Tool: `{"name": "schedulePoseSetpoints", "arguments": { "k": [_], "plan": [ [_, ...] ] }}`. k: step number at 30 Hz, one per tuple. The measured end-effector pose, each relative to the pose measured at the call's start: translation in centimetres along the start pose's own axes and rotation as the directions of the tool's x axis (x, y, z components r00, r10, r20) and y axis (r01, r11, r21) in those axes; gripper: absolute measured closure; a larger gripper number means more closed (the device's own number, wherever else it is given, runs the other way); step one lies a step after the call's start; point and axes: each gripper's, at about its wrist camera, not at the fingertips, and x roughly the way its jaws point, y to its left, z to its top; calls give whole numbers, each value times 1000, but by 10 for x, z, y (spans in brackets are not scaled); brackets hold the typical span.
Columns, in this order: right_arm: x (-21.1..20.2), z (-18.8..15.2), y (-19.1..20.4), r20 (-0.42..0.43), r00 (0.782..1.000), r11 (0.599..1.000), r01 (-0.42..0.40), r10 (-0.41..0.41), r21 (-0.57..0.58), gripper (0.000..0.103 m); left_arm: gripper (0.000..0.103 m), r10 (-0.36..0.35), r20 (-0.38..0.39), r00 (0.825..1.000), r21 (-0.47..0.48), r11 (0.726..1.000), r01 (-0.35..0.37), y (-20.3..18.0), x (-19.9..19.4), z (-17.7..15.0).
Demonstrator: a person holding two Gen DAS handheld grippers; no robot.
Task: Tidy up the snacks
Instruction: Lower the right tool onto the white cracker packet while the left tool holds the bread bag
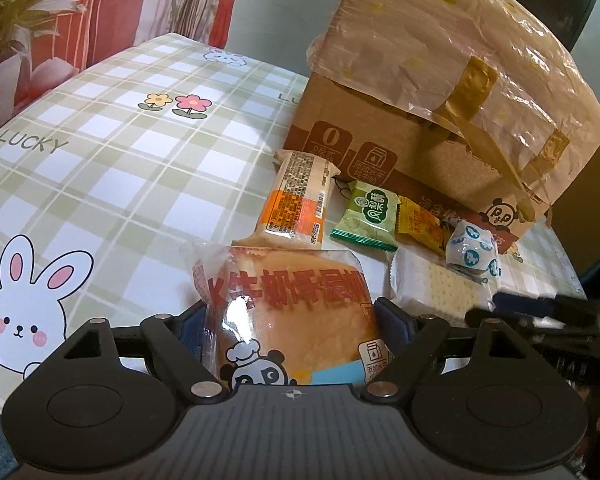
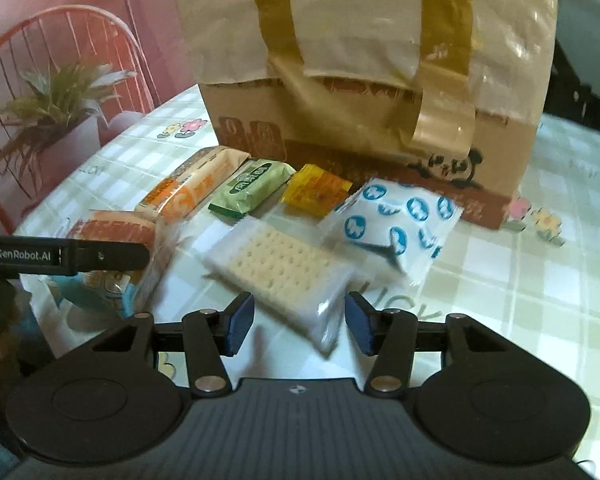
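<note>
**Bread in the Jaws, Snacks Still on the Table**

The left hand-held gripper [image 1: 290,312] has its jaws spread very wide, with a bread pack [image 1: 288,320] between them. The blue pads sit right at both sides of the wrapper, so it looks like a grip on the bread, though the pack may still rest on the table.

The right hand-held gripper [image 2: 298,322] is about half open and holds nothing. The near end of a cracker pack [image 2: 284,268] lies between its pads, but they do not touch it. My guess is that the crackers are next.

Looking out from the right gripper, the bread is at 9 o'clock. A long orange bar [image 2: 188,192] is at 11 o'clock. A green pack [image 2: 252,188] and a yellow pack [image 2: 314,192] are at 12 o'clock. A white bag with blue spots [image 2: 396,220] is at 1 o'clock. Behind them all stands a big box [image 2: 364,128] with a taped paper cover.

Nothing looks put away yet. All six snacks are still on the table [image 1: 120,168], so most of the job is left.

The cloth says "LUCKY" and shows a bunny and flowers. The bread has big red Chinese words and a panda chef. The box has a panda too. The left gripper's arm reads "GenRobot.AI".
</note>
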Motion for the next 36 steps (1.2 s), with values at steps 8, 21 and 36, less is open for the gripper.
{"name": "schedulePoseSetpoints", "arguments": {
  "k": [8,21,36],
  "plan": [
    [10,18,21,45,999,965,13,-2,-260,32,18,-3,0,1000,-3,1000,3,0,0,-1],
    [36,12,25,-30,995,969,-102,97,-227,28,18,-72,4,997,53,996,72,-11,-10,-4],
    [35,6,41,-22,996,966,-91,88,-241,45,18,-48,85,995,81,996,41,-11,-24,-4]
  ]
}}
